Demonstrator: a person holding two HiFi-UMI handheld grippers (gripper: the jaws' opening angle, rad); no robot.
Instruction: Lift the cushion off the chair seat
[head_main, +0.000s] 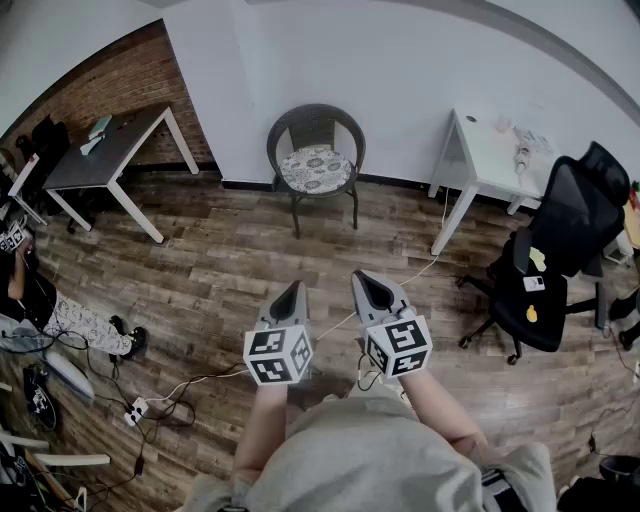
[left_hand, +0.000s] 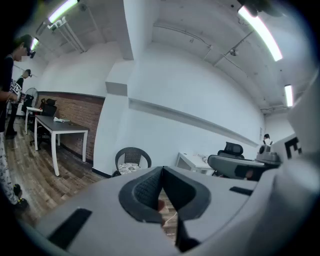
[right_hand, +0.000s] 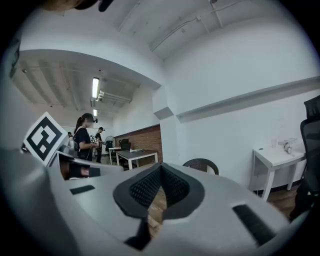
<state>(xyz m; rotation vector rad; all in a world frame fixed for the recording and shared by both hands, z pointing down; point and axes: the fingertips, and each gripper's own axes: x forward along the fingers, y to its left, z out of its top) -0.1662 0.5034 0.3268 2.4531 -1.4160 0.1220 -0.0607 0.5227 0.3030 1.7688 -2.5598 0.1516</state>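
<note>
A round patterned cushion (head_main: 315, 167) lies on the seat of a dark wicker chair (head_main: 345, 130) against the white wall, far across the wooden floor. The left gripper view catches the cushion (left_hand: 131, 165) small and distant, in the chair (left_hand: 133, 153); the right gripper view shows only the chair's back (right_hand: 202, 164). My left gripper (head_main: 294, 289) and right gripper (head_main: 361, 280) are held side by side near my body, well short of the chair. Both are shut with nothing between the jaws.
A grey table (head_main: 105, 150) stands at the left by the brick wall. A white table (head_main: 490, 155) and a black office chair (head_main: 560, 250) stand at the right. Cables and a power strip (head_main: 135, 410) lie on the floor; a person (head_main: 50, 310) sits far left.
</note>
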